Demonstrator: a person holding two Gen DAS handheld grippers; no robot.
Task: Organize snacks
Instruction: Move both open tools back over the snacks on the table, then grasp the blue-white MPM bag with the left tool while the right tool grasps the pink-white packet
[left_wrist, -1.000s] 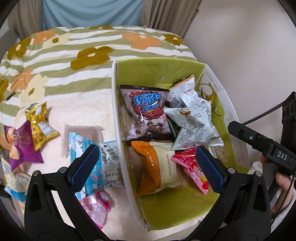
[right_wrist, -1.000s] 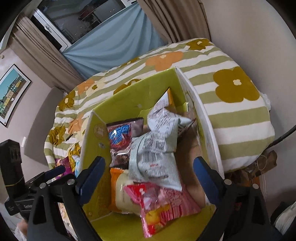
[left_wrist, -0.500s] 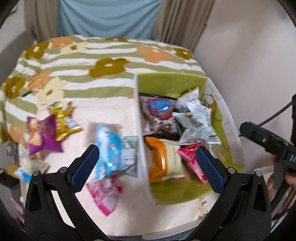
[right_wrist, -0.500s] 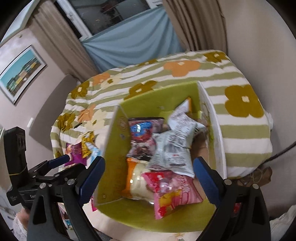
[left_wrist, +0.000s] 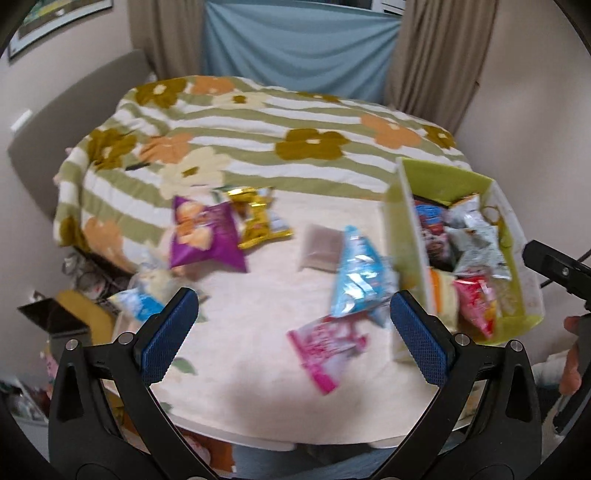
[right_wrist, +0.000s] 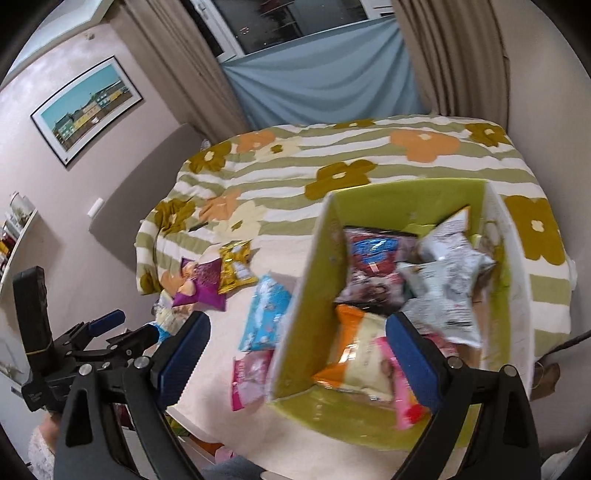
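A green box (left_wrist: 410, 229) (right_wrist: 306, 317) at the table's right side holds several snack packs: a red-and-blue one (right_wrist: 373, 258), silver ones (right_wrist: 443, 291), an orange-and-white one (right_wrist: 362, 354). Loose on the cream tabletop lie a light blue pack (left_wrist: 360, 280) (right_wrist: 264, 314), a pink pack (left_wrist: 325, 347) (right_wrist: 247, 373), a purple pack (left_wrist: 203, 236) and a gold pack (left_wrist: 258, 218). My left gripper (left_wrist: 293, 332) hangs open above the table's near edge, empty. My right gripper (right_wrist: 297, 354) is open and empty over the box's near left wall. The left gripper (right_wrist: 107, 328) also shows in the right wrist view.
A green-striped flowered cloth (left_wrist: 258, 122) covers the table's far half. More small packs (left_wrist: 147, 291) lie at the left edge, above clutter on the floor (left_wrist: 74, 325). Curtains (right_wrist: 317, 81) and a framed picture (right_wrist: 88, 107) are behind. The right tool and a hand (left_wrist: 569, 365) are at right.
Both grippers have pulled back and risen from the box; the left has swung left, bringing the loose packs on the table into view. Both stayed open and empty.
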